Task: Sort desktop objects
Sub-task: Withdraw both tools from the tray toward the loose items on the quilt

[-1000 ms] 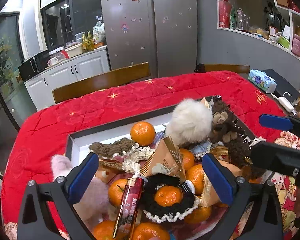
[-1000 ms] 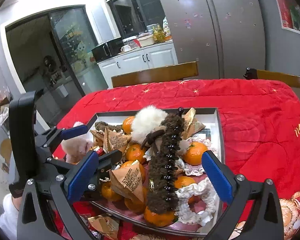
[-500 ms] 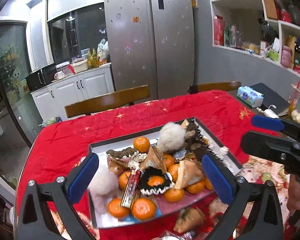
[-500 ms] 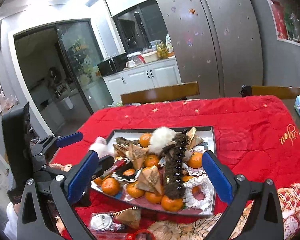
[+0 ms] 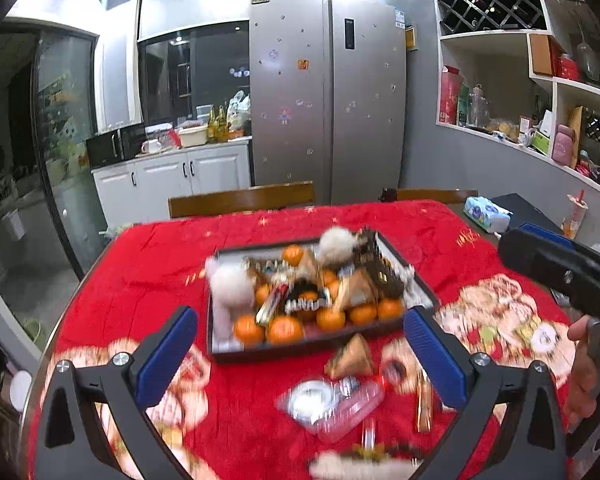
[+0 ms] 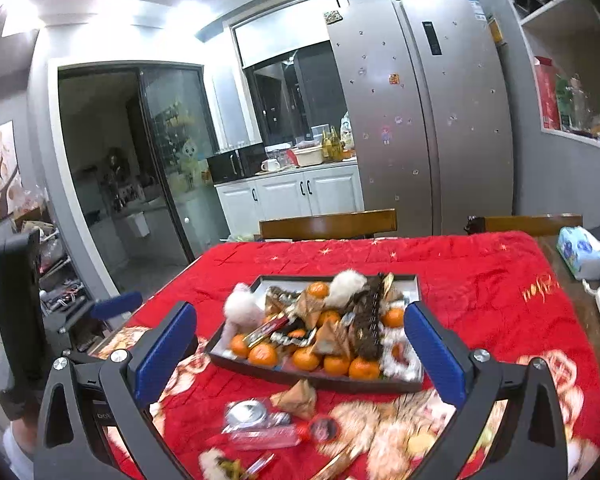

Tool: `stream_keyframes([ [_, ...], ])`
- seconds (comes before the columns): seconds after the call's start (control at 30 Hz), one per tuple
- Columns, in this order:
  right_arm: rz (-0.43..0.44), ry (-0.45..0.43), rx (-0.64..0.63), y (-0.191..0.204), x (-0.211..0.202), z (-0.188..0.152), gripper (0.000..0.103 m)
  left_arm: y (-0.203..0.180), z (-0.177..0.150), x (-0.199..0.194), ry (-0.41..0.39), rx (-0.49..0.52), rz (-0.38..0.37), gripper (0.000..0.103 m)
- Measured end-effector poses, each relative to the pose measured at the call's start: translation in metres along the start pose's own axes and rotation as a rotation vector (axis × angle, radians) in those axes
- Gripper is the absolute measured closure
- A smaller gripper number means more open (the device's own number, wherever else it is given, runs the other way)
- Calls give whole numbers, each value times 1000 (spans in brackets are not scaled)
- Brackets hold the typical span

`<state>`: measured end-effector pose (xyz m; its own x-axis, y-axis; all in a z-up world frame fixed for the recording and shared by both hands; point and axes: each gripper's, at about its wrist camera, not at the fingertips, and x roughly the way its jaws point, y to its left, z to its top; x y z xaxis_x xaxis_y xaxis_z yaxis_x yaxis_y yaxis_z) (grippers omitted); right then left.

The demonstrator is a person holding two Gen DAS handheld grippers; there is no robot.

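**Both grippers spread above the loaded tray**

The left gripper [image 5: 300,354] and right gripper [image 6: 300,354] hold their fingers wide apart, empty. The dark tray [image 6: 312,376] of tangerines [image 6: 363,368] and pom-poms sits mid-worktop on the red cloth [image 6: 480,280]; loose packets [image 6: 296,399] lie just before it.

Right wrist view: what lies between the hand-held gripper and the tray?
In the right wrist view, a brown triangular packet and a clear plastic package lie on the red cloth between the right hand-held gripper and the tray.
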<state>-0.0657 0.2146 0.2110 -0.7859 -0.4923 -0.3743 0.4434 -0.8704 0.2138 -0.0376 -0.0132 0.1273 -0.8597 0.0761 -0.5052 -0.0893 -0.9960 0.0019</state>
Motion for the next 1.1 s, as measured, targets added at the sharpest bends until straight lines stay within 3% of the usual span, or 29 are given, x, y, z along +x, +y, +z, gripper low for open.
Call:
stream_keyframes([
  [0.2,-54,-22,4,7,-36,-40,0,6,-51,-33,9,-51,16,0],
  [0.4,-106,-15,6,5,-61,-70,0,0,-73,-45,44,-39,13,0],
  [0.7,-113,-5,12,1,-71,-78,0,-9,-86,-25,118,-56,-17,0],
  [1.1,-138,100,54,-32,-38,-105,0,-30,-107,32,258,-22,-47,0],
])
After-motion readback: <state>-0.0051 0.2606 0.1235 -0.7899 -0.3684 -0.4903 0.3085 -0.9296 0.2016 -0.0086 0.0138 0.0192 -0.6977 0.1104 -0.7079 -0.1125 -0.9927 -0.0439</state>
